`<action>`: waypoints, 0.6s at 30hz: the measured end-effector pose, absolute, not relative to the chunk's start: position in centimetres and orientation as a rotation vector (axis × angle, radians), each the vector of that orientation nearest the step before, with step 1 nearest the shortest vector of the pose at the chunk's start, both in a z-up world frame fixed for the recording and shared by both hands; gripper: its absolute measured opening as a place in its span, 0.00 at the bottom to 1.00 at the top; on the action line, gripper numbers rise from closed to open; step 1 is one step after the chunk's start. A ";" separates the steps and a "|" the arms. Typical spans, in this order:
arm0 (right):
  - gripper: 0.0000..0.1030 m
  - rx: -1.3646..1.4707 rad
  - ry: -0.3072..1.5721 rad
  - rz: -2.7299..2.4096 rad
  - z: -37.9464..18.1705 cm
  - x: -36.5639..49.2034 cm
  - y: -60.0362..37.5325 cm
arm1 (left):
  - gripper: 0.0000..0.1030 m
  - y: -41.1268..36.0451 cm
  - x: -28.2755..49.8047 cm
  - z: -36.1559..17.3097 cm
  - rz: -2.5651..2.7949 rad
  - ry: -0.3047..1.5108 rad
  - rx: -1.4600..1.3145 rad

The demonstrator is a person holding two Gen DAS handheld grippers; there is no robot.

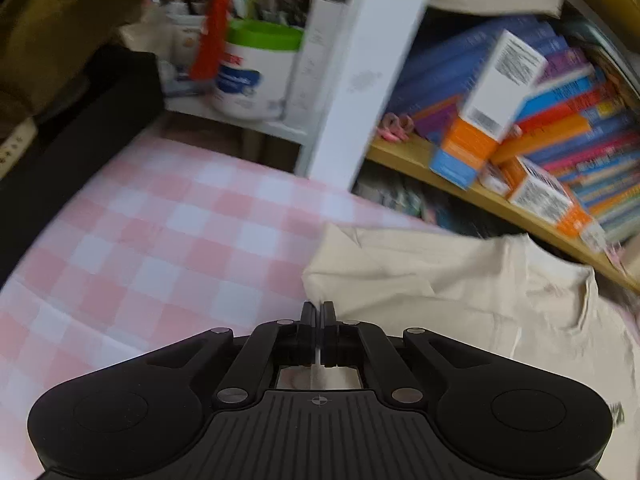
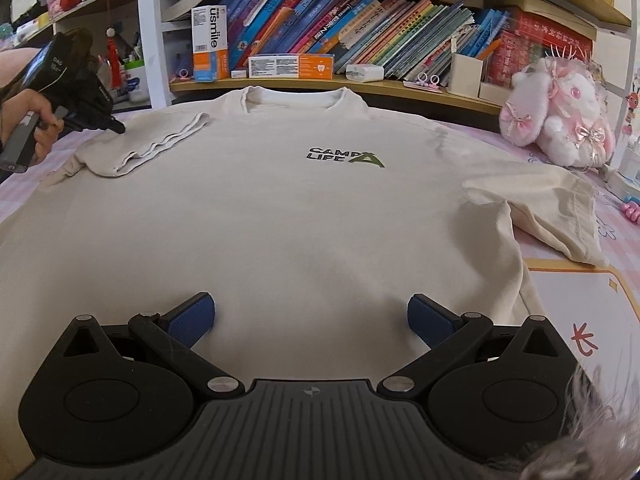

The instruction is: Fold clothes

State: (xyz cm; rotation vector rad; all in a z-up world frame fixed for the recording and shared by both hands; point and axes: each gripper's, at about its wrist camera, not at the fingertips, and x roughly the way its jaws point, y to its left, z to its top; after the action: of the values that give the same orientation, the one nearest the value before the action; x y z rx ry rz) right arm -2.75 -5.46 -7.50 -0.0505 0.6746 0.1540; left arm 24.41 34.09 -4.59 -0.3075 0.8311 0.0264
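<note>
T-shirt point(image 2: 280, 220): cream, short-sleeved, lying face up and mostly flat on the pink checked cloth point(image 1: 160, 240); collar toward the bookshelf point(image 2: 400, 88), hem just under the right gripper.
Print point(image 2: 346, 157): small dark-and-green chest logo, uncovered.
Left-side sleeve point(image 2: 160, 140): turned inward over the chest, its hemmed edge lying in soft ridges.
Right-side sleeve point(image 2: 560, 216): spread outward, flat on the cloth.
Fold state: one sleeve in, body and other sleeve laid out; a partly folded shirt by the look of it.
Handling (judged): light, limp knit; it will sag and crease where lifted, slide readily over the cloth, and is not fragile.
Where to take hold (judged): doubled edges such as shoulder seam, sleeve hem or bottom hem, pinching both layers so the panel turns as one sheet.
Left gripper point(image 1: 319, 312): fingers pressed together, tips at the shoulder edge beside the folded sleeve; a pale sliver shows between them, but whether it is cloth cannot be told.
Right gripper point(image 2: 311, 316): blue-padded fingers point(image 2: 192, 316) spread wide, hovering over the lower front, holding nothing.
Surroundings: leaning books point(image 2: 360, 20), a plush toy point(image 2: 560, 120) beyond the spread sleeve.
</note>
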 end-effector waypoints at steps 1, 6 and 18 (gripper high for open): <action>1.00 -0.051 0.675 0.155 -7.5 -2.6 -5.4 | 0.01 34.2 24.5 -4.6 0.030 0.831 -0.308; 1.00 -0.051 0.674 0.154 -7.7 -1.5 -4.5 | 0.08 34.9 24.7 -4.5 0.049 0.832 -0.312; 1.00 -0.052 0.675 0.155 -7.6 -1.3 -4.4 | 0.17 36.1 15.5 -3.5 0.010 0.874 -0.324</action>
State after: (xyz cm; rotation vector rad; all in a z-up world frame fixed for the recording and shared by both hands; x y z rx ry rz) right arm -1.27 -4.40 -7.61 -0.0518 0.6745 0.1549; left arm 15.46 36.12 -3.52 -0.3245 0.8740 0.0101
